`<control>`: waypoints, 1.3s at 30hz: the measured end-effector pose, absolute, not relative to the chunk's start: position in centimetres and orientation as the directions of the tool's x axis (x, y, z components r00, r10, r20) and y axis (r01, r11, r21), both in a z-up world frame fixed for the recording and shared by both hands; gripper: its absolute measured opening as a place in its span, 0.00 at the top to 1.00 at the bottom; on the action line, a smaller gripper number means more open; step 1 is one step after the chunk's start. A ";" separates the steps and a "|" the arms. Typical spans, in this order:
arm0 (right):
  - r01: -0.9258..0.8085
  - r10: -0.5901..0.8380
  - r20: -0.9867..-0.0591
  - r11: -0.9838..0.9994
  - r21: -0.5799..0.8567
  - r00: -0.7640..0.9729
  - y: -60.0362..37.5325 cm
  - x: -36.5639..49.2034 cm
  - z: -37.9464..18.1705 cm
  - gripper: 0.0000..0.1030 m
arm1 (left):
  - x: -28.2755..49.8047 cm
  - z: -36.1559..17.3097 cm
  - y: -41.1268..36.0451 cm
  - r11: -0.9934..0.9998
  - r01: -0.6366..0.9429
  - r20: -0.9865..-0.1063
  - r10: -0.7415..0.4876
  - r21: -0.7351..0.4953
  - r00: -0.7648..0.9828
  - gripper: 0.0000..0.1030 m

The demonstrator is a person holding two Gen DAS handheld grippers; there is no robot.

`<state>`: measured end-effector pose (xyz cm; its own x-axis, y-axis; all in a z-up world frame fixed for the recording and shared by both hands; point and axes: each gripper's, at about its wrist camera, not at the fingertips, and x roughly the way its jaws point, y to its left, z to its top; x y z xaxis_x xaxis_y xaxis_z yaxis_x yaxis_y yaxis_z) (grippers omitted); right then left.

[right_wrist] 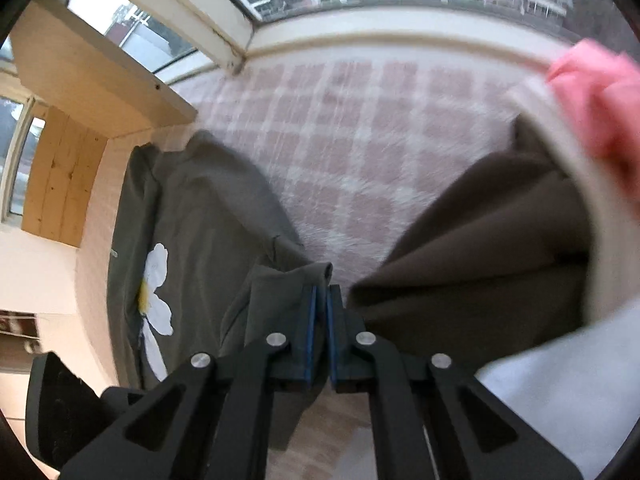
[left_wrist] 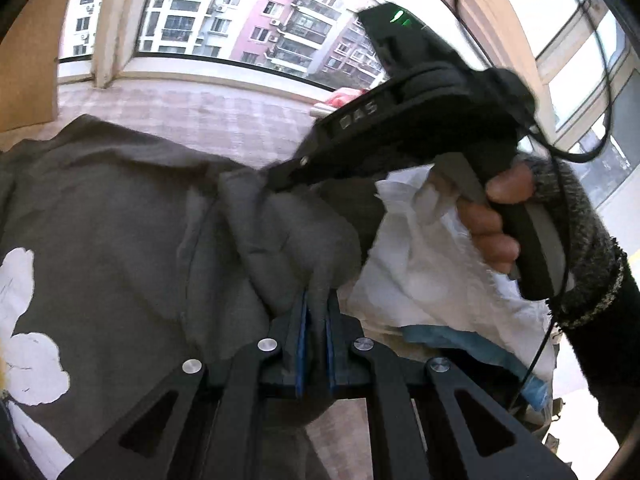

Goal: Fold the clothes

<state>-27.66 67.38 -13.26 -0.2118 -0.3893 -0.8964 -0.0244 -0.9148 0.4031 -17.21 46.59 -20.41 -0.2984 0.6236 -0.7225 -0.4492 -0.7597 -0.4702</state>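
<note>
Here our left tool (left_wrist: 316, 312) is clenched on a bunched fold of the grey garment (left_wrist: 120, 208), and our right tool (right_wrist: 320, 304) is clamped on another grey edge of it just beside, with cloth between its blue pads. The garment, with its white flower print (right_wrist: 158, 292), lies spread on the pink checked bed cover (right_wrist: 360, 140). We judge the fold is being started; next, both pinched edges should be lifted together and carried across the body evenly.

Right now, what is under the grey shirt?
The pink checked cover shows around the grey shirt and runs beneath it. Whatever else lies under the shirt is covered.
</note>
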 end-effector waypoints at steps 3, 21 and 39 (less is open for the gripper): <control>-0.038 -0.333 -0.902 -0.934 0.356 -0.273 68.3 -27.1 -10.7 0.96 | -17.3 -19.9 48.0 -0.750 -0.480 -0.724 0.625 -0.455 -0.290 0.93; 0.074 -0.342 -0.904 -0.940 0.334 -0.257 61.1 -30.1 -10.5 0.65 | -17.9 -24.2 33.5 -0.849 -0.034 -0.772 0.495 -0.527 -0.400 0.76; 0.053 -0.368 -0.904 -0.929 0.366 -0.219 63.5 -30.7 -15.7 0.96 | -19.3 -24.0 36.3 -0.891 -0.093 -0.790 0.438 -0.444 -0.428 0.93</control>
